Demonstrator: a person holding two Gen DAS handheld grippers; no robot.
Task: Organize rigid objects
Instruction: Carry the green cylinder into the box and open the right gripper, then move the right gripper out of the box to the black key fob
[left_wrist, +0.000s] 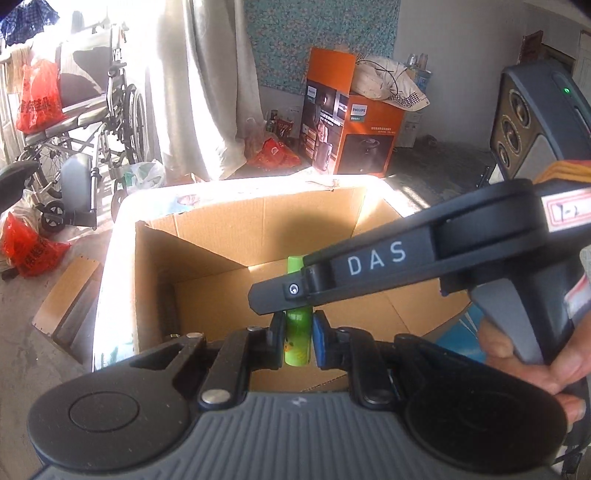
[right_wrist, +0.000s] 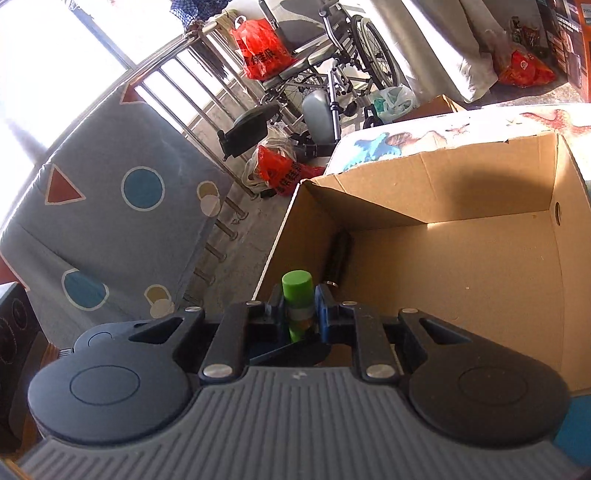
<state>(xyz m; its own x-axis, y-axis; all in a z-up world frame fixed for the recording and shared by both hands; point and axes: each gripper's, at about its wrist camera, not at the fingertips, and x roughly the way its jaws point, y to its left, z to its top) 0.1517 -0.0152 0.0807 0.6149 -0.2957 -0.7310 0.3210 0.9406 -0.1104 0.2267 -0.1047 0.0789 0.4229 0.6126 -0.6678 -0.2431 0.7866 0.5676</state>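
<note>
1. The green bottle (left_wrist: 296, 332) is pinched low by the left gripper (left_wrist: 297, 341) and near its cap by the right gripper (right_wrist: 302, 314), both closed on it.
2. It hangs upright over the open cardboard box (right_wrist: 424, 206), near the left wall.
3. A dark cylinder (right_wrist: 338, 254) lies along that wall; the rest of the floor is bare.

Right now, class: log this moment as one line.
left gripper: shut on can | right gripper: shut on can | can: over box | black cylinder: in box
</note>
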